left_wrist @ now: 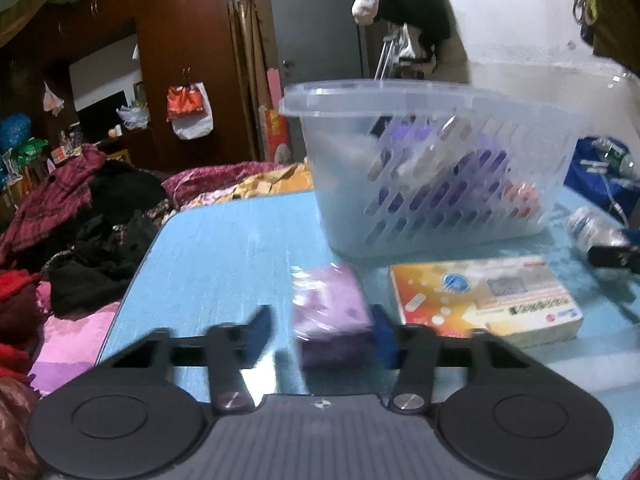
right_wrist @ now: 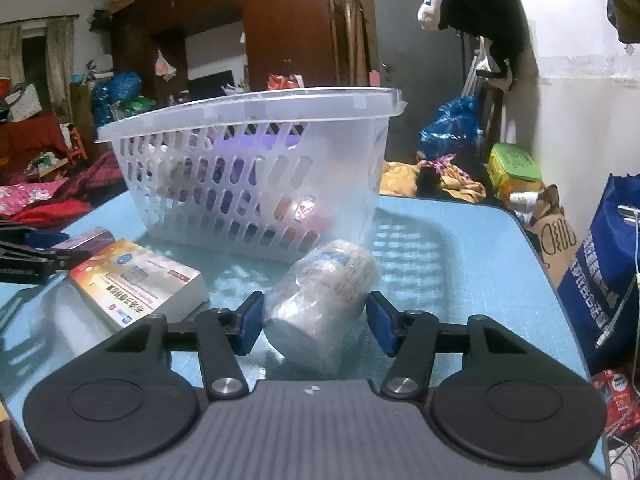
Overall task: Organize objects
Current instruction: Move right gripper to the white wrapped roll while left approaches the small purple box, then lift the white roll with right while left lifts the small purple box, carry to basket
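A clear slotted plastic basket point(left_wrist: 436, 208) point(right_wrist: 256, 184) holding purple and other items stands on the blue table point(left_wrist: 224, 248). A purple wrapped packet point(left_wrist: 330, 312) lies between the fingers of my left gripper point(left_wrist: 322, 332), which is open, with its right pad against the packet and a gap on the left. A plastic-wrapped white bottle point(right_wrist: 320, 300) lies on its side between the fingers of my right gripper point(right_wrist: 316, 322), which is open with its pads close to the bottle's sides. An orange and white medicine box point(left_wrist: 484, 296) point(right_wrist: 140, 284) lies flat between the two grippers.
The table's left edge point(left_wrist: 132, 280) drops to a bed piled with clothes point(left_wrist: 80, 216). A blue shopping bag point(right_wrist: 604, 280) stands off the table's right edge. Wardrobes, a grey door and hanging clothes fill the background.
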`<state>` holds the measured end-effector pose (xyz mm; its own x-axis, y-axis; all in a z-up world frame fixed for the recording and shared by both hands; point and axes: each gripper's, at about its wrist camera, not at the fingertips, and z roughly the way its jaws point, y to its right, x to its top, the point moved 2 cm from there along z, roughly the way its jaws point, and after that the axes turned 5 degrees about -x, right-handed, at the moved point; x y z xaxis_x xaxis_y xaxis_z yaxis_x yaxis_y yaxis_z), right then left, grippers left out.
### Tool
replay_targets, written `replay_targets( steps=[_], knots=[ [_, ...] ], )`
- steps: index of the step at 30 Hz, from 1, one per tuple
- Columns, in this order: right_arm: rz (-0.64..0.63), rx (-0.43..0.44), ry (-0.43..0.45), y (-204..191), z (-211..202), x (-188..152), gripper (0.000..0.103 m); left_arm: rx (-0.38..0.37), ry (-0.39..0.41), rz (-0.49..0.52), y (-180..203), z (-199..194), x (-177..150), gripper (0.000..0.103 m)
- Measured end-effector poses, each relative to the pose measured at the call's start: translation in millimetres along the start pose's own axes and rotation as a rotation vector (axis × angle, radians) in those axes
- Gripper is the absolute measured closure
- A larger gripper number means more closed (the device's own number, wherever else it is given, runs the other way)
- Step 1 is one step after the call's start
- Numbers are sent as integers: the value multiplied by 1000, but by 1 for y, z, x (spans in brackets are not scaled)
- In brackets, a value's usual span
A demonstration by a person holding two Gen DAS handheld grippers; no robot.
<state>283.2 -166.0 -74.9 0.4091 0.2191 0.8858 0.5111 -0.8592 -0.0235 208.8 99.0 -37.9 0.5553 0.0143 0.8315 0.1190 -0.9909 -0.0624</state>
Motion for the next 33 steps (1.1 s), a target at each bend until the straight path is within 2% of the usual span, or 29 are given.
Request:
replay_targets(
  steps=[4, 13, 16, 22, 28, 33],
  knots=[
    [12, 41, 8, 4, -4, -1, 46, -10, 4, -2, -1, -2, -2, 60],
    [31, 82, 67, 12, -19, 2, 47, -55, 110, -14, -2, -20, -7, 61],
    [40, 133, 101, 13, -32, 3, 47, -78, 146, -20, 0, -29, -6, 61],
    [10, 143, 261, 8, -79, 14, 48, -119, 283, -7, 14, -75, 9, 61],
    [-50, 112, 434, 1, -113, 48, 48, -127, 429, 39, 34, -118, 52, 61],
    [-113, 94, 540, -6, -126, 73, 48, -130, 488, 48, 45, -133, 87, 61]
  ],
)
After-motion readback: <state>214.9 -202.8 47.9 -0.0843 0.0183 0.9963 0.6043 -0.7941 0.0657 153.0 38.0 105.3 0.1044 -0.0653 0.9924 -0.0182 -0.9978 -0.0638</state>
